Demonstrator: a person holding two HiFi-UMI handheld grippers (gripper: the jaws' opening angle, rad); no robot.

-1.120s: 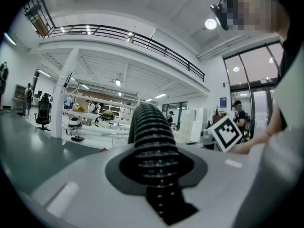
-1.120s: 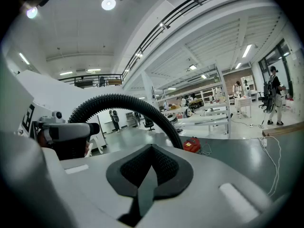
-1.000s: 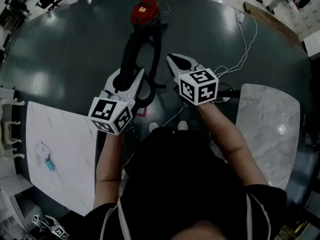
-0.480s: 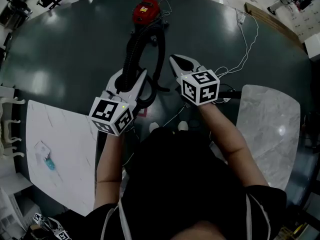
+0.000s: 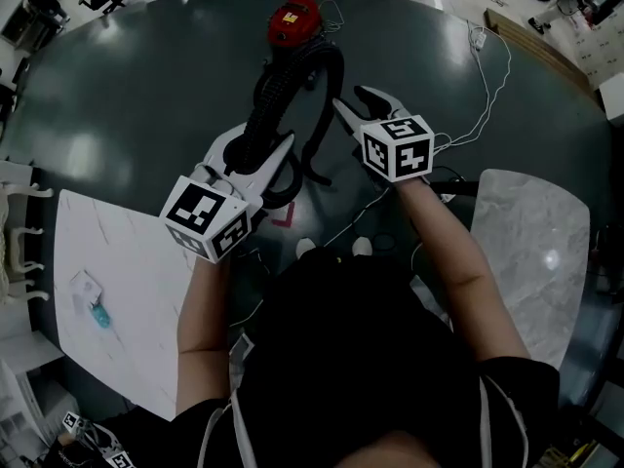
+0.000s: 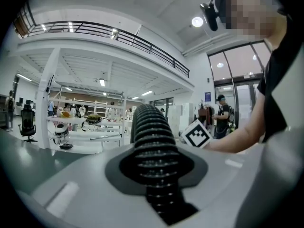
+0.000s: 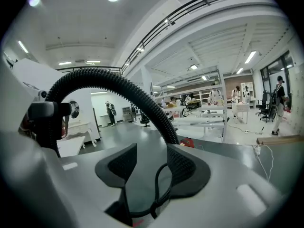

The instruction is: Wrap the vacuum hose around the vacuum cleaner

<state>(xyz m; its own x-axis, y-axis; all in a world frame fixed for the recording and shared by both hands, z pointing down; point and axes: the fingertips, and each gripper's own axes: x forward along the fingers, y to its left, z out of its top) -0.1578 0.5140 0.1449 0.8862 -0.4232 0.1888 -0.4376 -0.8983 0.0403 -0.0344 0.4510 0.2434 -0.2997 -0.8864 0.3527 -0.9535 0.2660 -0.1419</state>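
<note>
a: where is the vacuum hose right now?

b: it rises from the red vacuum cleaner, which stands on the dark floor ahead of the person, and arcs back toward them in a loose loop. it is not yet wound round the body.

a: and the two tools?

b: the left gripper has its jaws part closed on the ribbed hose, pads pressing its sides. this looks like an anchor, keeping the loop lifted and steady.

a: the right one?

b: the right gripper is just beside the far arc of the loop. its jaws have just been opening and stand apart, holding nothing. only a thin dark cord shows in the gap, untouched. it is probably readying a fresh hold further along, to guide the loop round the cleaner.
</note>
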